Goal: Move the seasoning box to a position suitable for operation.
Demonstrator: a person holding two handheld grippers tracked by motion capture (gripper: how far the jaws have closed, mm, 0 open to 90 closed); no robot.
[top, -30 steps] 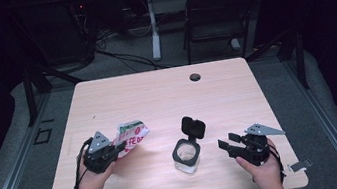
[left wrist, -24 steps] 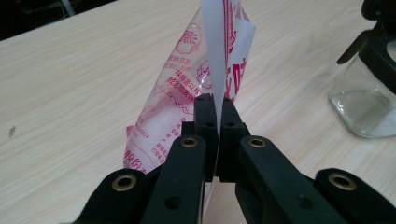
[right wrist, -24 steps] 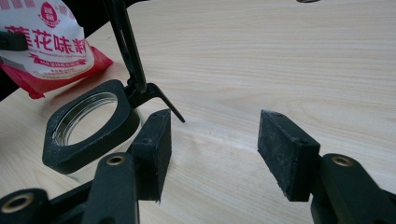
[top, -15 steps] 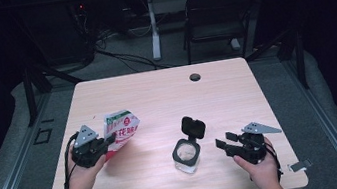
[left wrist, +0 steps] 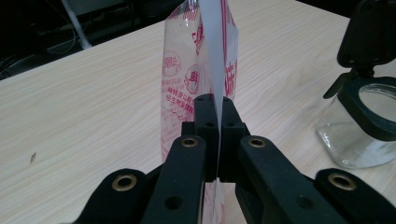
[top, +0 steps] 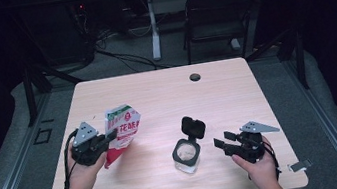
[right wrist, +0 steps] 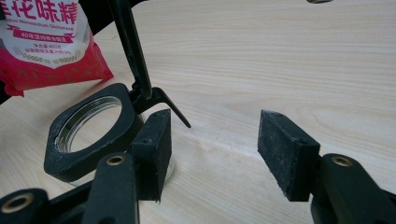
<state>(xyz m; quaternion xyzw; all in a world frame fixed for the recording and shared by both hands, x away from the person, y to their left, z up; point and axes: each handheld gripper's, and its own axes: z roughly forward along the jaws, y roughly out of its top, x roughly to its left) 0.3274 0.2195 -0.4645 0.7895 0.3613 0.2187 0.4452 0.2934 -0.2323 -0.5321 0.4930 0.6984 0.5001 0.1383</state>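
The packet [top: 122, 131] has come up off the table [top: 166, 90], now upright, clamped in the left gripper [top: 107, 140]. Right of it the open jar [top: 186, 153] looks empty. The right gripper [top: 225, 145], beside it, gapes, holding nothing.

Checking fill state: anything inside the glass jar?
The glass jar, lid flipped open, looks empty through its mouth in the right gripper view; its black collar covers the lower walls and bottom there.

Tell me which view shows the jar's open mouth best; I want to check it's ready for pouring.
The right gripper view: the jar sits close, mouth visible, lid flipped up. The high view shows it small; the left gripper view catches one side at the edge.
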